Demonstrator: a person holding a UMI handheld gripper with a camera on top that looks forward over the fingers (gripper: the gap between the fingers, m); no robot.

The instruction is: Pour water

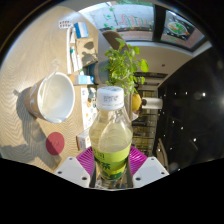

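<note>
- The hand-held gripper (111,163) pinches a bottle (112,140); both magenta pads (86,158) press against its lower body, one on each side.
- The bottle stands upright between the fingers. It is clear plastic with a white cap (110,97), and holds pale yellowish-green liquid. A green label wraps its lower part.
- The liquid reaches up to about the shoulder of the bottle.
- A white bowl (52,98) sits on the pale bench (30,60), off to the left and beyond the fingers, well apart from the bottle. Its inside looks bare, though I cannot tell whether it holds any water.
- A small dark red round thing (55,143) lies flat on the bench, nearer than the bowl and just left of the left finger.
- A leafy green plant (125,68) rises behind the bottle, its stems above the cap.
- A yellow object (136,101) shows just right of the bottle's neck, partly hidden; what it is I cannot tell.
- To the right runs a dark surface (185,110) with small light specks.
- Far behind, clutter and a window-like bright area are too small to make out.
</note>
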